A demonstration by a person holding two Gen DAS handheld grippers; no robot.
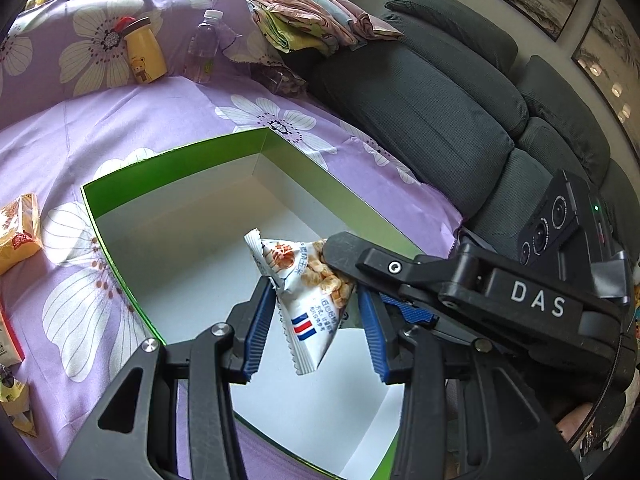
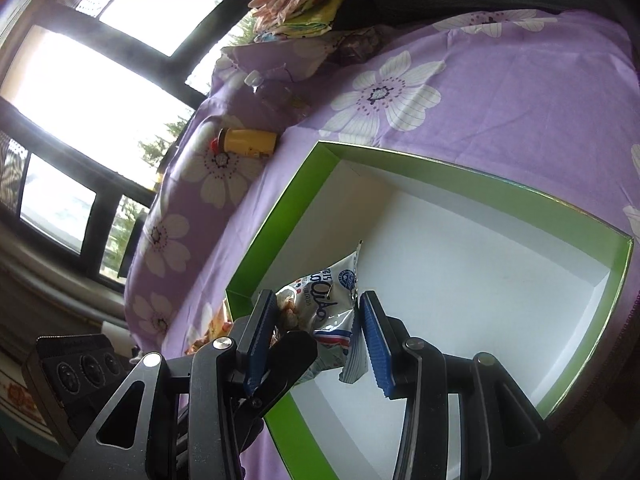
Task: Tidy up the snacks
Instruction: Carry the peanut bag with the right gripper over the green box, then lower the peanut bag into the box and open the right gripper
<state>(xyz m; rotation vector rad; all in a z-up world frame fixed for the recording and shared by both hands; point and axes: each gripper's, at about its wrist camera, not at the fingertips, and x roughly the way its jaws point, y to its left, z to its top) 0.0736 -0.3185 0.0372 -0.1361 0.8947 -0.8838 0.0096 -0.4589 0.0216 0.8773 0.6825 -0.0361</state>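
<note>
**Left wrist view.** The snack packet (image 1: 308, 300) hangs in the air between the two blue pads of the left hand-held gripper (image 1: 316, 326). It is clear of the floor of the green box (image 1: 176, 152) below it. The packet's long axis runs roughly along the fingers, with one crimped end towards the camera and the other pointing away and to the left. Both pads lie close to the packet's sides, but this view does not show whether they press on it. The right hand-held gripper (image 1: 360, 276) enters from the right, and its upper finger overlaps the packet's upper right corner. Both tools are therefore at the packet, and neither is clearly the nearer.

**Right wrist view.** The snack packet (image 2: 328, 312) fills the gap between this tool's pads, and its crimped edge touches the right-hand pad. The judgement is that the right hand-held gripper is clamped on the packet. A black finger of the left tool crosses in front of the packet at lower left. The white floor of the box lies directly ahead and below, so the coming move is most likely a lowering or a release.

**Surface and room.** The box rests on a purple flowered sheet (image 1: 280, 92). A yellow bottle (image 1: 144, 56) and a clear water bottle (image 1: 204, 48) stand at the far edge of the sheet. Another snack pack (image 1: 20, 228) lies to the left of the box. Folded cloths (image 1: 312, 20), a grey sofa (image 1: 440, 112) and a window (image 2: 100, 92) are beyond.
</note>
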